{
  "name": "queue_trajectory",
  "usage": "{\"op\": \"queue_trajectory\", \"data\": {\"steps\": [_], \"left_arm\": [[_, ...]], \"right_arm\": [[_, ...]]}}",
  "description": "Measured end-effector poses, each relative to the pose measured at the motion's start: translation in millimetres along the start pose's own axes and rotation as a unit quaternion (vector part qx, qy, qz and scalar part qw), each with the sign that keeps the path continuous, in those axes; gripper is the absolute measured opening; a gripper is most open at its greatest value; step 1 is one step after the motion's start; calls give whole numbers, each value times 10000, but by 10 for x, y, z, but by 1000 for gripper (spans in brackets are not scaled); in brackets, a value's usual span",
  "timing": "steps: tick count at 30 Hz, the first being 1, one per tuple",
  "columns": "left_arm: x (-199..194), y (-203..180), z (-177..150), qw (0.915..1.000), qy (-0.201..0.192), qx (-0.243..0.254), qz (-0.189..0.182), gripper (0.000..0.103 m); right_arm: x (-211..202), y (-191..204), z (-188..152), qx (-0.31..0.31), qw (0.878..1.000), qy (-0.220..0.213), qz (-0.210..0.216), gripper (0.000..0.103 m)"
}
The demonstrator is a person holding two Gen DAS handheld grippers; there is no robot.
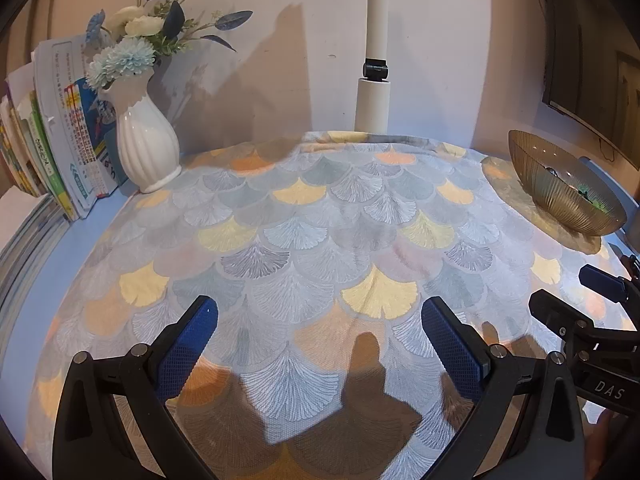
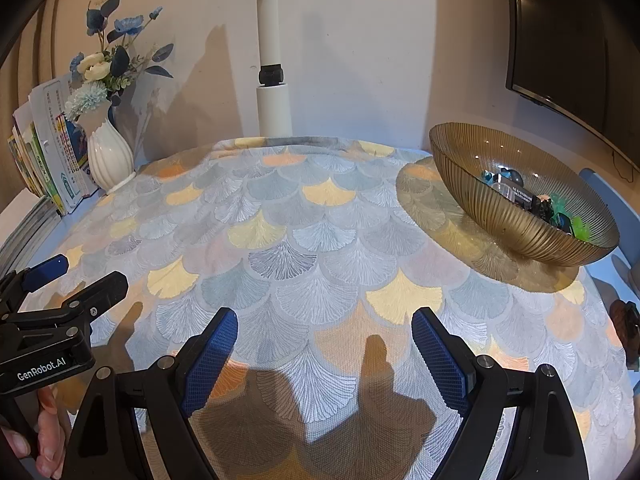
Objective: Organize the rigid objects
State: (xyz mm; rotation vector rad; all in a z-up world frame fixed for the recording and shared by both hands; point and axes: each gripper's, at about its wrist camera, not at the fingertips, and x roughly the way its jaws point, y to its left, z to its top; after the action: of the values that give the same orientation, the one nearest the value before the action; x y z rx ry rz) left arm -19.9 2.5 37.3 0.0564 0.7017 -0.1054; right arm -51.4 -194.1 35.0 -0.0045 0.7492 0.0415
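Note:
A ribbed amber glass bowl (image 2: 500,216) stands at the right back of the table and holds several small rigid items (image 2: 532,202), dark, clear and green. It also shows in the left wrist view (image 1: 560,196). My left gripper (image 1: 320,332) is open and empty over the patterned tablecloth (image 1: 304,240). My right gripper (image 2: 324,340) is open and empty over the same cloth (image 2: 280,248), left of the bowl. Each gripper shows at the edge of the other's view: the right gripper (image 1: 568,292) and the left gripper (image 2: 88,272).
A white vase of blue and white flowers (image 1: 146,148) and leaning books (image 1: 60,132) stand at the back left. A white lamp post (image 1: 374,96) rises at the back centre. A dark monitor (image 2: 560,48) hangs at the right. A small brown object (image 2: 628,320) lies at the table's right edge.

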Motion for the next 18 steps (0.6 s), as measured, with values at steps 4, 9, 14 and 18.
{"op": "queue_trajectory", "data": {"steps": [4, 9, 14, 18], "left_arm": [[9, -2, -4, 10000, 44, -9, 11, 102], [70, 4, -1, 9997, 209, 18, 103, 102], [280, 19, -22, 9959, 834, 3, 352, 102], [442, 41, -61, 9903, 1319, -99, 429, 103]], "right_arm": [[13, -6, -4, -13, 10000, 25, 1, 88], [50, -4, -17, -9, 9999, 126, -22, 88], [210, 21, -14, -68, 9984, 555, -66, 88], [443, 30, -11, -114, 9927, 1193, -112, 103]]}}
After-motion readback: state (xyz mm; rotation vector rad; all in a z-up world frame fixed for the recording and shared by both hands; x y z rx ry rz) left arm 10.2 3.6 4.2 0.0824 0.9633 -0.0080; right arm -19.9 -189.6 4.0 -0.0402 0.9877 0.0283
